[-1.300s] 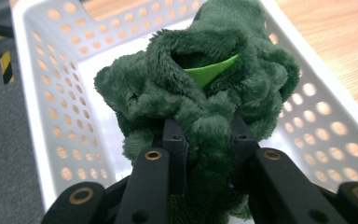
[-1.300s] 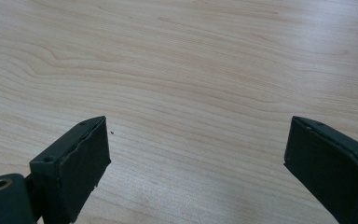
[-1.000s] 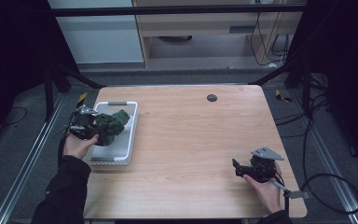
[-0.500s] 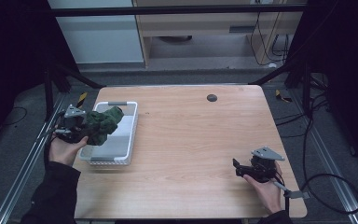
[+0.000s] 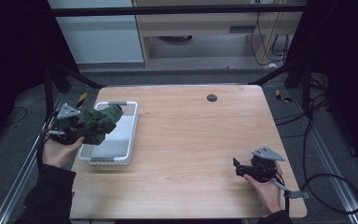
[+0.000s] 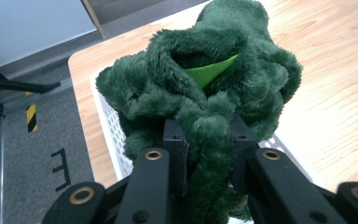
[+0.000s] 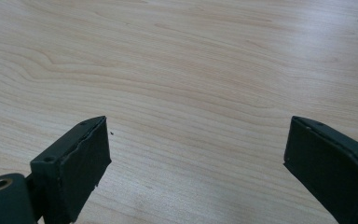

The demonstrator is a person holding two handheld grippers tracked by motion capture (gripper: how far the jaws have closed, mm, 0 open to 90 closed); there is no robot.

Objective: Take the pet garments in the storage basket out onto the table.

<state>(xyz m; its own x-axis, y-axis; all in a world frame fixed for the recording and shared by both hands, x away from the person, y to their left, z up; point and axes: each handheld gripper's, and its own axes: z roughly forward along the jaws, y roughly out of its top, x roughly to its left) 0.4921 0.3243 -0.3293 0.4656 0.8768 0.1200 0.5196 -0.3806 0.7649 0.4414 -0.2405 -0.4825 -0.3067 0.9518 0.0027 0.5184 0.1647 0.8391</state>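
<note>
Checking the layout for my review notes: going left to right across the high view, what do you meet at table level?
Left gripper clamped on the green plush toy → white basket → small dark disc on the table → right gripper, jaws open, near the front right corner.

Looks like a lab or test cell, not a home. Bare wooden table on grey carpet, black metal frame posts around it, loose cables on the floor, hazard-striped tape, plain cabinets behind, probably office furniture.
</note>
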